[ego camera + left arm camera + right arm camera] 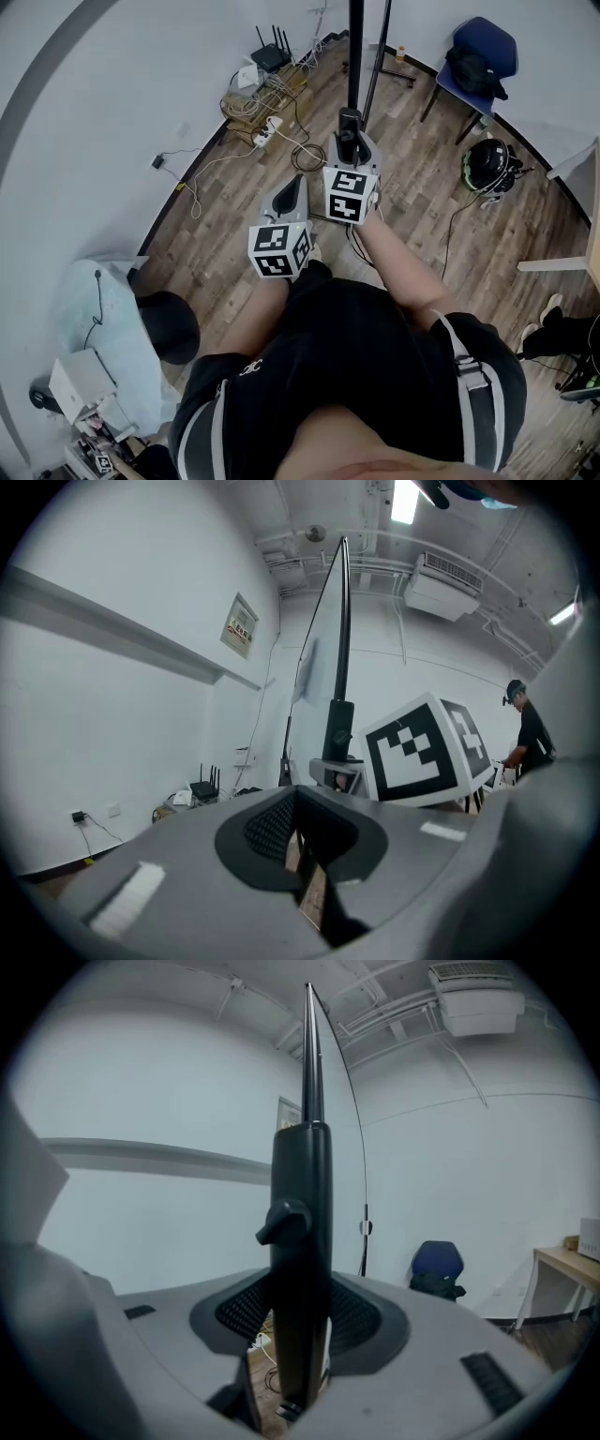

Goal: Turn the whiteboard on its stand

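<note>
Just ahead of the person's feet, the whiteboard's stand post point(355, 56) rises upright from the wooden floor point(422, 234), near the white wall. Above its black sleeve only a thin dark edge point(308, 1054) shows; whether that is the board seen edge-on cannot be told. The right gripper point(298, 1335) has its jaws clamped on the sleeve, just under a small knob point(281, 1222). The left gripper point(302, 855) hangs close beside it, clear of the post, jaws drawn almost together with nothing between them. Further off stand a blue chair point(480, 52) and a helmet point(487, 164).
</note>
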Motion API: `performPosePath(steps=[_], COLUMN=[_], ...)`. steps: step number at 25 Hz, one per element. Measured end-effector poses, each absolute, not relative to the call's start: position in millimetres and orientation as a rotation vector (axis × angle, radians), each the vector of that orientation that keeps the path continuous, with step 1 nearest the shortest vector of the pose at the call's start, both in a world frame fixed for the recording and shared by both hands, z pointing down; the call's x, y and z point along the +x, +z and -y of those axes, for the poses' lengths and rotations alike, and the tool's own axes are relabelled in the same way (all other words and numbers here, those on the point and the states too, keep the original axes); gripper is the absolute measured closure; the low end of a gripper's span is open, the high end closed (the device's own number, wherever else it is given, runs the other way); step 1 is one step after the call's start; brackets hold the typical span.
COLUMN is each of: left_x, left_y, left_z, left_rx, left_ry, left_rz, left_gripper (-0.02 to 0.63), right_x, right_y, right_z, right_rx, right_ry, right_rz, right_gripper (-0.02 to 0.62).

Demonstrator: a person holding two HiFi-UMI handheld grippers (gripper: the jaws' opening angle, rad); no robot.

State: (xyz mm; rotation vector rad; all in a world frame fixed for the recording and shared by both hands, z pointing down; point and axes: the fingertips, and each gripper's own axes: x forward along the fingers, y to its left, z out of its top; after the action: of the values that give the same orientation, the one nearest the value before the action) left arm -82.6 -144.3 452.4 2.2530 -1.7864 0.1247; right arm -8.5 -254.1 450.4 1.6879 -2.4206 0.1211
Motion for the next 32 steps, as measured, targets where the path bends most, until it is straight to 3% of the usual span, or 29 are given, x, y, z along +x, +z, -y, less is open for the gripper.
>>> performPosePath(steps=[32], left_x=[-20], left_y=[459], left_z=[95], left_rx=[2.372], left_ry=[0.174], left_rz=[1.623], left_gripper=[0.598], right_x=[56], right_y=[451], right_z=[169], right_rx=[1.675], right_ry=[0.103], right_rz=[2.461], right_gripper=[0.413])
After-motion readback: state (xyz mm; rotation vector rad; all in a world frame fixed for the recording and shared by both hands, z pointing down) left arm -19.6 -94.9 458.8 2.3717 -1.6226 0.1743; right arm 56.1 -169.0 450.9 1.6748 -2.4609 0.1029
